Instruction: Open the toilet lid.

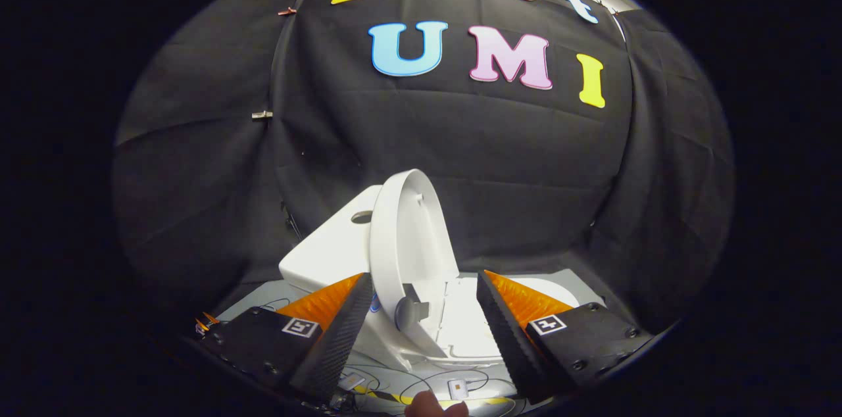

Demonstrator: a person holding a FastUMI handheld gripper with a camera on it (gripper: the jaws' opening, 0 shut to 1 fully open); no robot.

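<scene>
1. right at the bottom, closest to the camera, a bit of a person's hand (437, 408) pokes up between the two fingers of the tongs.
2. just past the hand, thin wires (421, 385) and a small white box (458, 389) lie on the floor, below the toilet.
3. tongs (424, 312) are spread wide apart, with one finger on each side of the toilet lid, and they are not pinching anything.
4. each finger has a small square black and white marker (300, 327) stuck on its top.
5. the left finger (335, 338) sits very close to the rim of the lid, but it is hard to tell if it really touches it.
6. the right finger (503, 331) is well away from the lid, with open space in between.
7. the toilet lid (408, 239) is white, and it stands up almost straight, tipped a little, so it is already lifted off the seat.
8. a small grey knob (409, 310) sticks out from the lid low down, in the gap between the two fingers.
9. the toilet seat (460, 331) is white and lies flat under the raised lid, just ahead of the fingers.
10. behind the lid is the white tank (329, 252), with a round hole in its top.
11. black cloth (197, 173) hangs all around as the wall of the booth, far behind the toilet.
</scene>
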